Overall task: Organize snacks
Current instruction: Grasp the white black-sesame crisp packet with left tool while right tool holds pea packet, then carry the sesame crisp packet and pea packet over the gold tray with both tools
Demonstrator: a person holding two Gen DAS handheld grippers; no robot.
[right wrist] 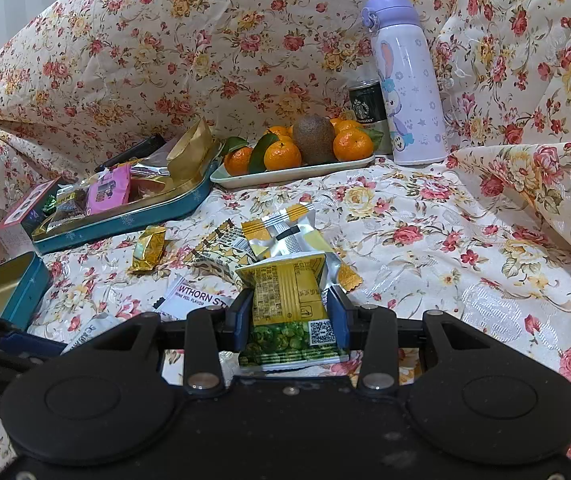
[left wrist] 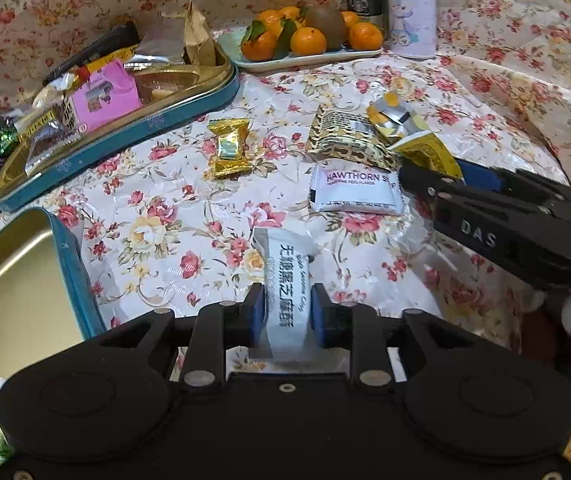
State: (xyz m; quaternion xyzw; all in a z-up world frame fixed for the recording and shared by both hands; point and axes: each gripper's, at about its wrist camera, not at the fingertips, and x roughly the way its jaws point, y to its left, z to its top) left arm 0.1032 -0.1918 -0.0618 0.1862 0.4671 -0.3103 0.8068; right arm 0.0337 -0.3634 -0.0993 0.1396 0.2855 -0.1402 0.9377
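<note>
My left tongs [left wrist: 287, 312] stand narrow around a white sesame-crisp packet [left wrist: 288, 280] lying on the floral cloth [left wrist: 173, 216], pads just beside its sides; whether they press I cannot tell. My right tongs [right wrist: 290, 312] grip a yellow-green snack packet [right wrist: 289, 308]. The teal tin [left wrist: 125, 136] full of snacks sits towards the cloth's far left, beside the fruit tray [left wrist: 305, 58]

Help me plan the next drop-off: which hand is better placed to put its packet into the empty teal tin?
Left, probably. The left gripper holds the white sesame packet right beside the empty teal tin. The right gripper, clamping the yellow-green packet, sits farther away.
</note>
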